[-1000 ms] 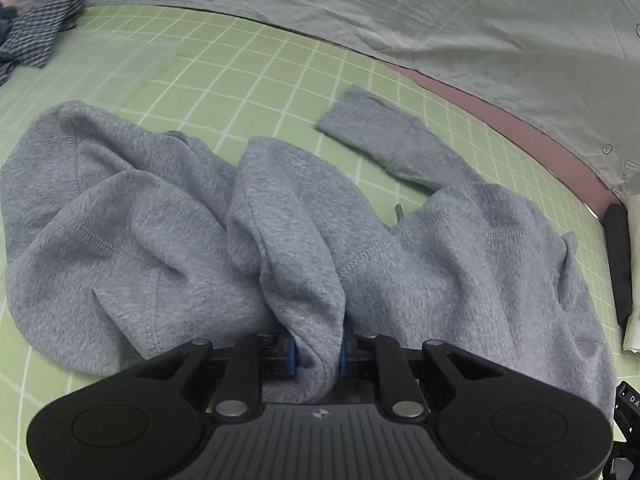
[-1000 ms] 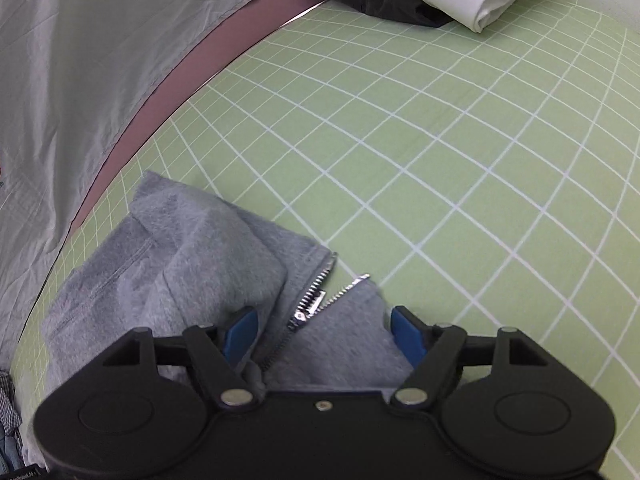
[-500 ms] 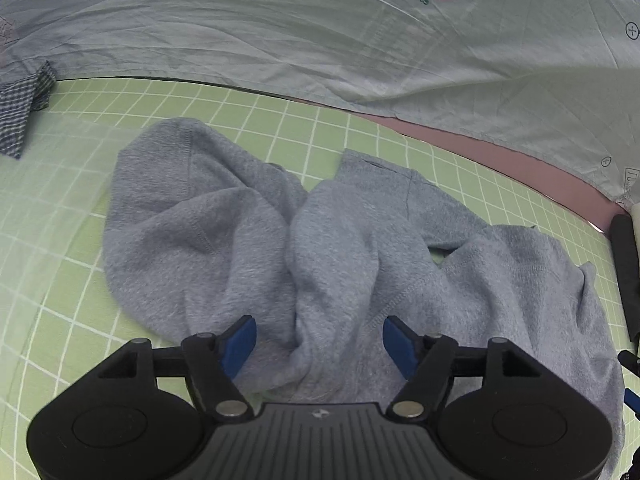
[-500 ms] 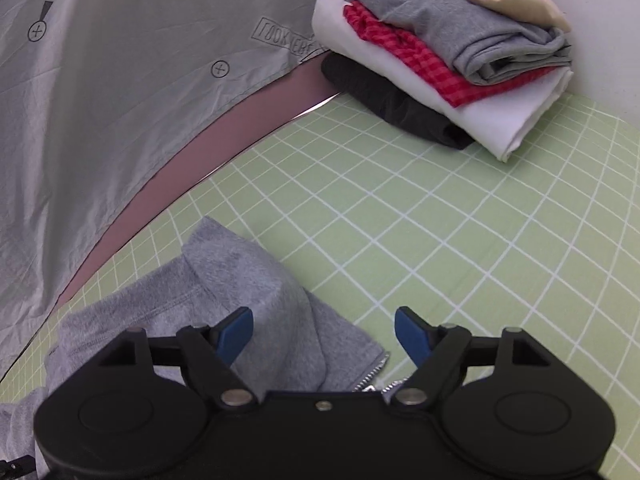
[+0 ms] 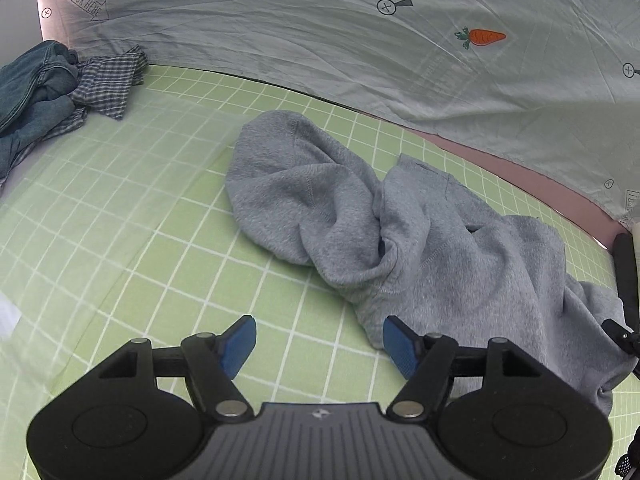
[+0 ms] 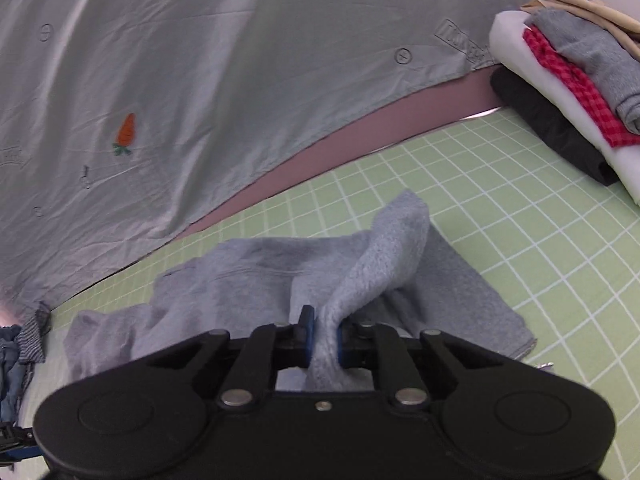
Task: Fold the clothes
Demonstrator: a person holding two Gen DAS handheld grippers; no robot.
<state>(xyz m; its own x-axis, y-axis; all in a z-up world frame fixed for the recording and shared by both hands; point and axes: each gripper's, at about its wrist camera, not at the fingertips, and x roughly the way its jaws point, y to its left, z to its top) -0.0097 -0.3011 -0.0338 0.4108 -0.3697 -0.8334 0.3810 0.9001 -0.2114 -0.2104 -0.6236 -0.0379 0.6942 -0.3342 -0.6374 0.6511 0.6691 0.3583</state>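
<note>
Grey hoodie (image 6: 256, 280) crumpled on mat; right claw (image 6: 323, 340) pinching fold; left claw (image 5: 318, 342) spread

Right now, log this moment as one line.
left gripper open, empty | right gripper shut on grey hoodie | hoodie crumpled, unfolded

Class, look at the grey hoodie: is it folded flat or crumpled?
Crumpled. The hoodie lies bunched in loose ridges on the mat, and the right gripper pinches one fold up.
</note>
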